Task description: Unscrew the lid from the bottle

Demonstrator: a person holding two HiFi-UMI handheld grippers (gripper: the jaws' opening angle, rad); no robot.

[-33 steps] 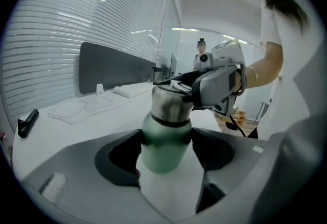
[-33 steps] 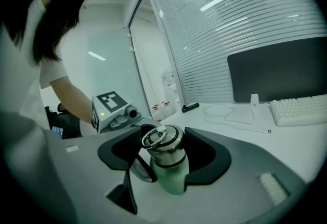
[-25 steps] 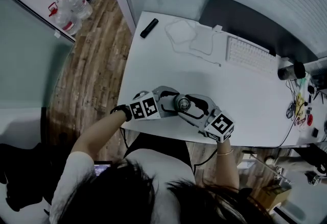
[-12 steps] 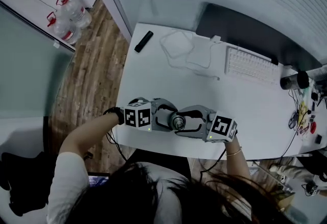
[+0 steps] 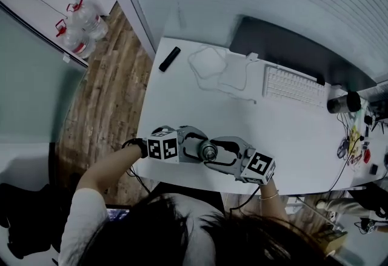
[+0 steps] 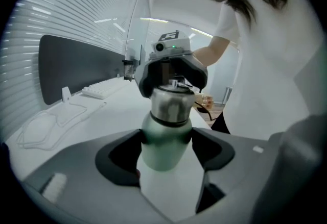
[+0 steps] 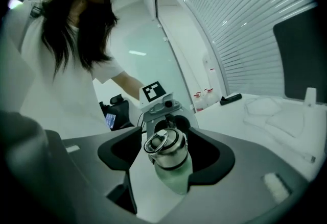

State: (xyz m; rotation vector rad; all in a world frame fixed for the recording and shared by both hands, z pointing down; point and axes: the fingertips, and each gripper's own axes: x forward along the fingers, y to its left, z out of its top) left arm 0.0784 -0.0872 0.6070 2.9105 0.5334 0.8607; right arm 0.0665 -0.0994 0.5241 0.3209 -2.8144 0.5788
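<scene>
A green bottle (image 5: 209, 151) with a steel lid stands upright near the front edge of the white table (image 5: 285, 131). My left gripper (image 5: 202, 149) comes in from the left and is shut on the bottle's green body (image 6: 164, 139). My right gripper (image 5: 216, 155) reaches in from the right, higher up. Its jaws close around the lid (image 7: 166, 147), whose ring handle shows on top. In the left gripper view the right gripper (image 6: 171, 72) sits over the lid (image 6: 172, 104). The left gripper (image 7: 164, 122) shows behind the bottle in the right gripper view.
A white keyboard (image 5: 292, 85) and a dark screen (image 5: 291, 53) lie at the table's back. A black remote-like bar (image 5: 168, 59) and a white cable with a pad (image 5: 209, 62) sit at the back left. A dark cylinder (image 5: 344, 103) and small clutter are at the right. Water jugs (image 5: 82, 27) stand on the floor.
Both grippers stay at the bottle. The right gripper's marker cube has swung a little toward the table's front edge, and the head view has shifted.
</scene>
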